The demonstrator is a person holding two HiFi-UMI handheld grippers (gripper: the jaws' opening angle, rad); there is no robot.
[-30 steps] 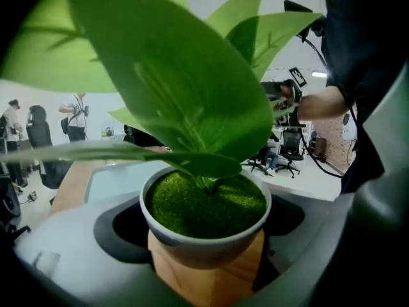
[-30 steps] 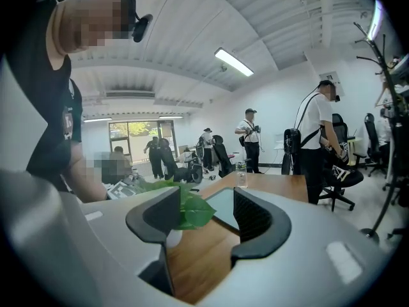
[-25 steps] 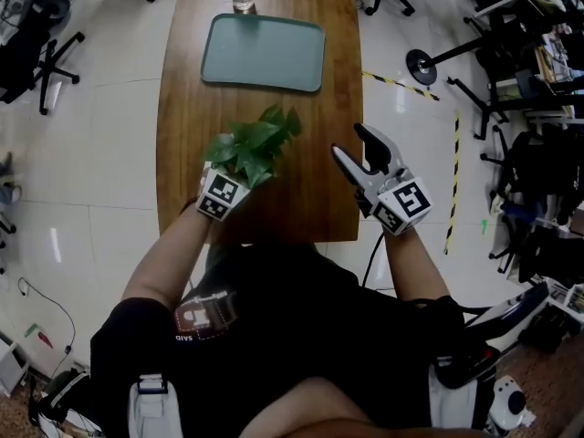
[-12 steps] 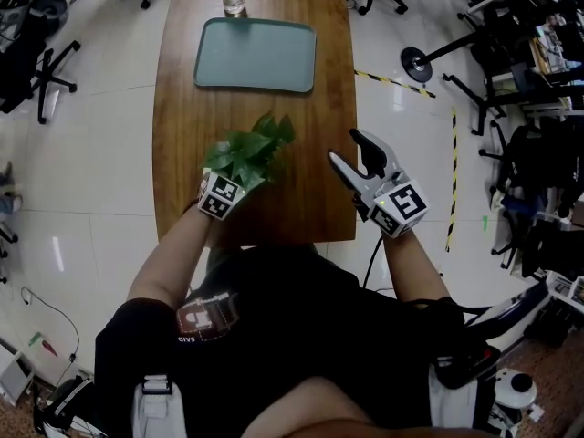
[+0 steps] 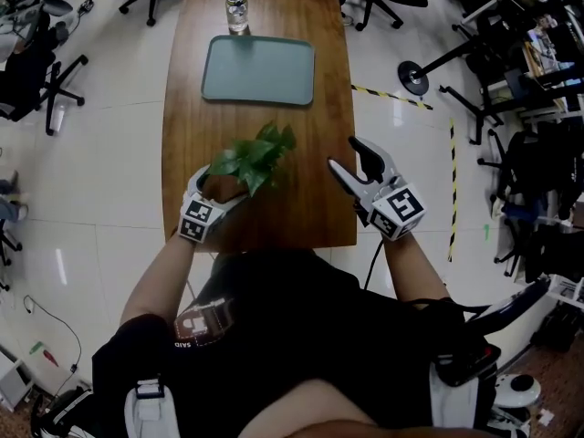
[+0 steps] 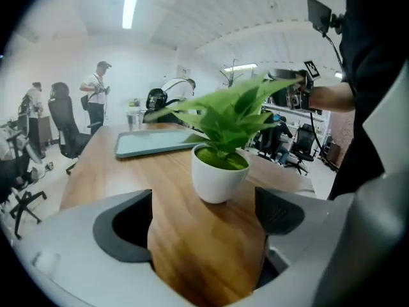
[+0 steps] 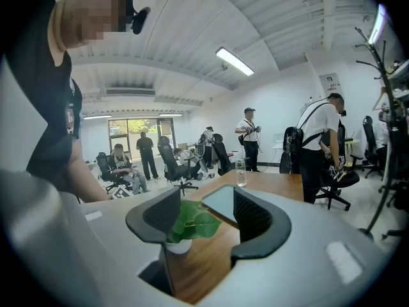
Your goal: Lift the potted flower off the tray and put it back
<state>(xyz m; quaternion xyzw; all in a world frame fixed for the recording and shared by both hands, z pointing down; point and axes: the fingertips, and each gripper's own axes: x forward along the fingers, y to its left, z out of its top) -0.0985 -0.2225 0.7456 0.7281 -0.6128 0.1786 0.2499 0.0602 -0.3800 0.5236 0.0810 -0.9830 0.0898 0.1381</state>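
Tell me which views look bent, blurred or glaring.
Left gripper view: strong fisheye, dark corners; the potted flower is fairly sharp, the near table blurred, the ceiling lamp blown out. Right gripper view: ceiling lines curve. Head view: glare streaks on the floor.

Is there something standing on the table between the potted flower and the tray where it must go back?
Nothing visible does. Only bare table lies between the potted flower and the tray. The water bottle stands beyond the tray's far edge, out of the path.
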